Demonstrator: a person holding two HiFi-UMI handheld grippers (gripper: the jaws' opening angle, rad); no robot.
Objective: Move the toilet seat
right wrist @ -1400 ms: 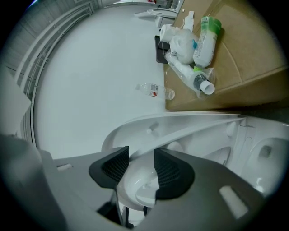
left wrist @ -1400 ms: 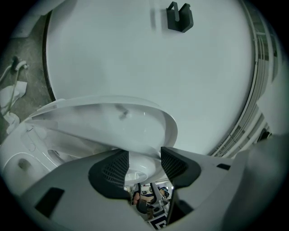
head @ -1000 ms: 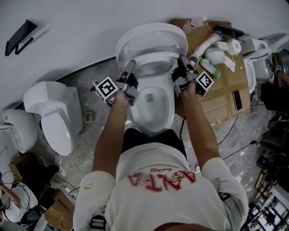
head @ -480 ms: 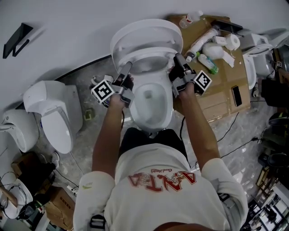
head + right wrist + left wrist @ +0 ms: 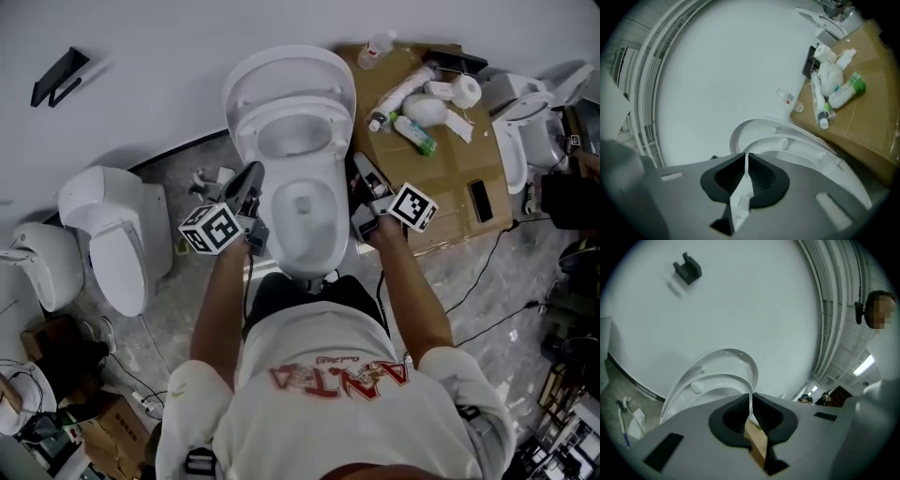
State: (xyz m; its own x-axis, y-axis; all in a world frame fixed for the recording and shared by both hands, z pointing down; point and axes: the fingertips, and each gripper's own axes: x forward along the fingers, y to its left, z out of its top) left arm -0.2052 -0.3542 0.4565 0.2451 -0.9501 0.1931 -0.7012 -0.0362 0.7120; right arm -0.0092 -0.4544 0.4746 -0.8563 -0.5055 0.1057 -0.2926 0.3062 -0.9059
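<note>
The white toilet seat [image 5: 292,131] stands raised against the upright lid [image 5: 281,70], above the open bowl [image 5: 302,211]. My left gripper [image 5: 253,173] hovers beside the bowl's left rim, apart from the seat. My right gripper [image 5: 360,165] hovers beside the bowl's right rim, also apart from it. Both sets of jaws are closing and meet at the tips with nothing between them. The left gripper view shows its joined tips [image 5: 751,405] below the raised seat [image 5: 715,380]. In the right gripper view, the joined tips [image 5: 746,160] point at the seat [image 5: 797,140].
A cardboard box [image 5: 459,159] right of the toilet carries bottles, a tissue roll and a phone [image 5: 480,199]. Other toilets stand at the left [image 5: 117,234] and far right [image 5: 520,122]. Cables run over the grey floor [image 5: 487,272]. A black bracket [image 5: 58,75] hangs on the wall.
The seat went from part-raised between the grippers to upright against the lid. Both grippers let go, drew back toward me beside the bowl, and their jaws closed.
</note>
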